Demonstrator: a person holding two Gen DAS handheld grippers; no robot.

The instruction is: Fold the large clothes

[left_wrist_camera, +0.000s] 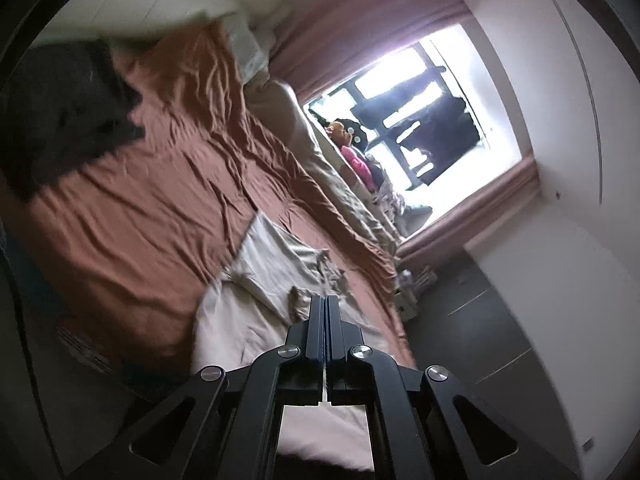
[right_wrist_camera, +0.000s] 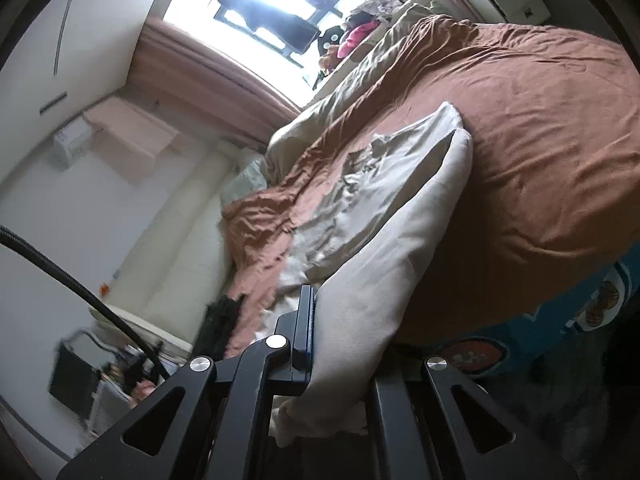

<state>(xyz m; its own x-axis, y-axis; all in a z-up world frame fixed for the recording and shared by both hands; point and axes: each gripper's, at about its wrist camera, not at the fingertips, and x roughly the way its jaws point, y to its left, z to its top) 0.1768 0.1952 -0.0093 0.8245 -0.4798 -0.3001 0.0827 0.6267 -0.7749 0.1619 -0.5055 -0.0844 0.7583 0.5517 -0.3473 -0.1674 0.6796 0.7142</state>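
Cream garment (right_wrist_camera: 384, 216) lies on brown bed sheet (right_wrist_camera: 540, 128) near bed's front edge, long axis running away from claws. Right claw (right_wrist_camera: 310, 320) clamped on near fabric edge. Left claw (left_wrist_camera: 325, 312) pressed together, seemingly pinching thin fabric; hold uncertain.

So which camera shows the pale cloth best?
The right wrist view. There the pale cloth stretches long across the brown bedsheet, from its far corner down into the right tool. The left wrist view shows only a crumpled part ahead of the shut left tool.
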